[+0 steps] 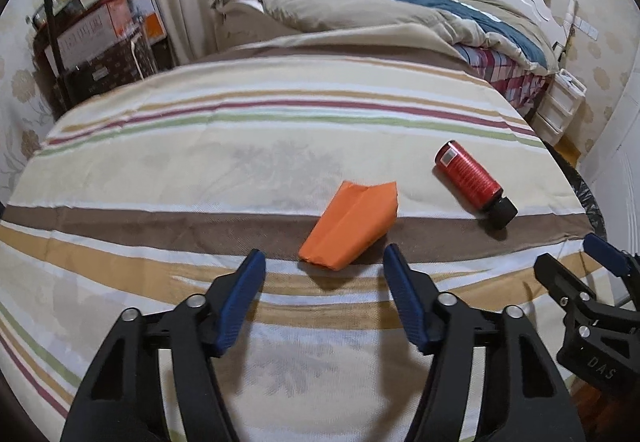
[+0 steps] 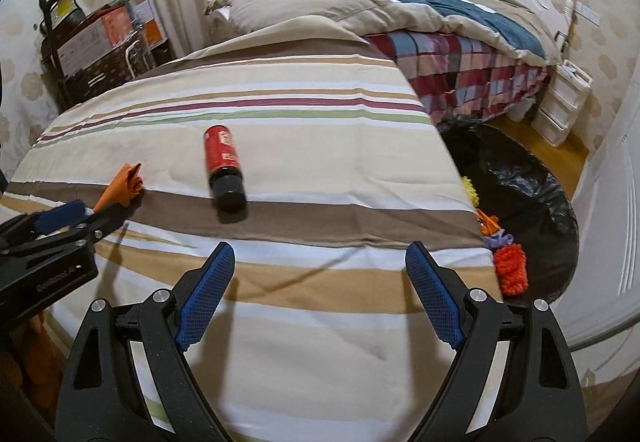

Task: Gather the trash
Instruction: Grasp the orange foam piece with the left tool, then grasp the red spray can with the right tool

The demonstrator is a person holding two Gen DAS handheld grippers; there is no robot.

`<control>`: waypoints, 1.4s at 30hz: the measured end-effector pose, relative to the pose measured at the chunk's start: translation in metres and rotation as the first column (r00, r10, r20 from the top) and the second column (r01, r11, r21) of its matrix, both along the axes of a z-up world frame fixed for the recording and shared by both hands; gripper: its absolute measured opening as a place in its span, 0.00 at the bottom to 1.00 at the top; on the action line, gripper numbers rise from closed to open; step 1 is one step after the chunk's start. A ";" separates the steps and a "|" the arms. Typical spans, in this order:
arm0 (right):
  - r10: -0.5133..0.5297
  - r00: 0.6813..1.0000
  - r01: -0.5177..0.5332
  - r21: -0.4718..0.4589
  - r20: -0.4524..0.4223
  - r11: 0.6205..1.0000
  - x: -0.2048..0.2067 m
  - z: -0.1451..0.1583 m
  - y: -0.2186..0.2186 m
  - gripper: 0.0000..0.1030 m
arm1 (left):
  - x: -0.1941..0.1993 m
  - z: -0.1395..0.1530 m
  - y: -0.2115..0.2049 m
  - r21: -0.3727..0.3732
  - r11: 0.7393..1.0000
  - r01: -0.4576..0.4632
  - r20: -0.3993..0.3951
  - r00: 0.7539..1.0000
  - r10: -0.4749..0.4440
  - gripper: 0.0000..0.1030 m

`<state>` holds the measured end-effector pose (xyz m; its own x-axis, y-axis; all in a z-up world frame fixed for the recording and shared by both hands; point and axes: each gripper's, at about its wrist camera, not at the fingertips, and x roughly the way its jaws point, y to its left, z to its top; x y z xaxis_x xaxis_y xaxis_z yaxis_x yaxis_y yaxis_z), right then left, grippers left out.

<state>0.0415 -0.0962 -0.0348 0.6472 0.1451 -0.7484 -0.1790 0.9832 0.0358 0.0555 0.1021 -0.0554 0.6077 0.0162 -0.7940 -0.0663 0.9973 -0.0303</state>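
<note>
A folded orange paper (image 1: 352, 226) lies on the striped bed cover (image 1: 240, 146), just beyond my left gripper (image 1: 324, 262), which is open and empty with its jaws either side of the paper's near end. A red bottle with a black cap (image 1: 474, 184) lies on its side to the right of the paper. In the right wrist view the bottle (image 2: 223, 166) lies ahead and left of my right gripper (image 2: 320, 254), which is open and empty above the cover. The orange paper (image 2: 122, 186) shows at the left there, behind the left gripper (image 2: 80, 214).
A black trash bag (image 2: 520, 178) lies open on the floor right of the bed, with orange, yellow and purple items (image 2: 508, 266) at its near edge. A heaped duvet (image 1: 380, 10) lies at the far end. Boxes (image 1: 96, 30) stand at the far left, white drawers (image 2: 564, 110) at the far right.
</note>
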 end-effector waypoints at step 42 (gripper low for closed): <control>0.107 0.994 -0.107 0.007 -0.023 0.994 0.055 -0.002 0.059 0.26 | 0.018 0.003 0.029 0.009 1.000 -0.022 0.030 0.999 0.022 0.31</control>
